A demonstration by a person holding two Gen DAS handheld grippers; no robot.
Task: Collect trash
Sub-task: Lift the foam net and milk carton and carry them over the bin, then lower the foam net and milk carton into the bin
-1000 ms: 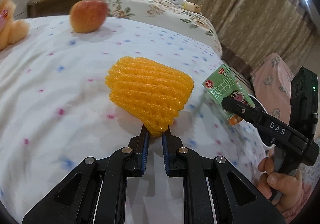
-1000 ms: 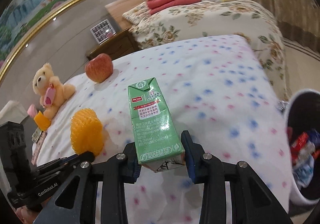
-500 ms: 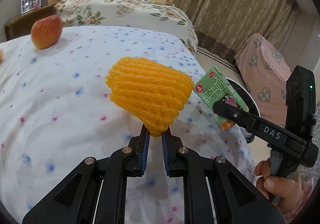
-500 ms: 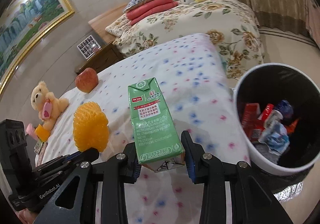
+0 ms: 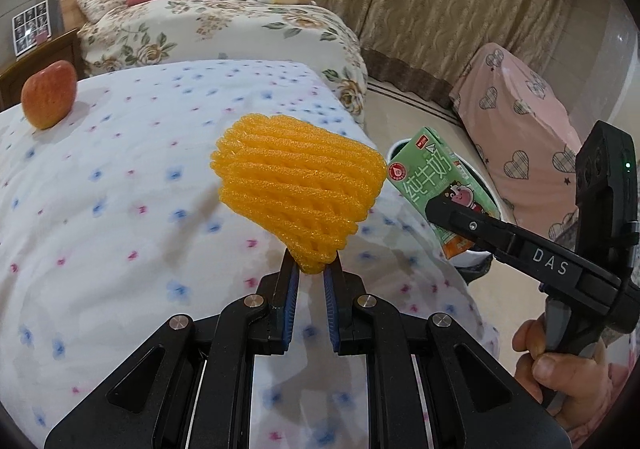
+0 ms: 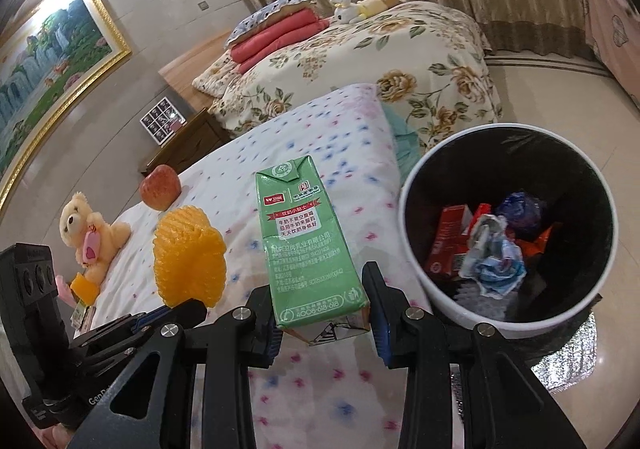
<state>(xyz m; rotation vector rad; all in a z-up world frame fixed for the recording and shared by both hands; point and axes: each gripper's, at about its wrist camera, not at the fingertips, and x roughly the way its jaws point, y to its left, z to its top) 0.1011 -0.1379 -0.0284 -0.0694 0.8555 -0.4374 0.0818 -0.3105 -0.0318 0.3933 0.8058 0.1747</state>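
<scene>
My left gripper [image 5: 311,273] is shut on the tip of an orange foam fruit net [image 5: 296,193] and holds it above the spotted bed. The net also shows in the right wrist view [image 6: 188,253]. My right gripper [image 6: 324,313] is shut on a green milk carton [image 6: 308,253], held upright near the bed's corner. The carton shows in the left wrist view [image 5: 432,185], to the right of the net. A white trash bin [image 6: 424,261] with a black liner stands on the floor just right of the carton and holds several wrappers.
A red apple [image 5: 50,95] lies on the spotted bed sheet [image 5: 120,209] at the far left. A teddy bear [image 6: 86,233] sits on the bed's left side. A second bed with a floral cover [image 6: 400,61] is behind. A pink-covered chair [image 5: 520,121] stands right.
Both grippers have swung right with their loads, toward the bed's corner. The trash bin has come fully into the right wrist view, close beside the carton.
</scene>
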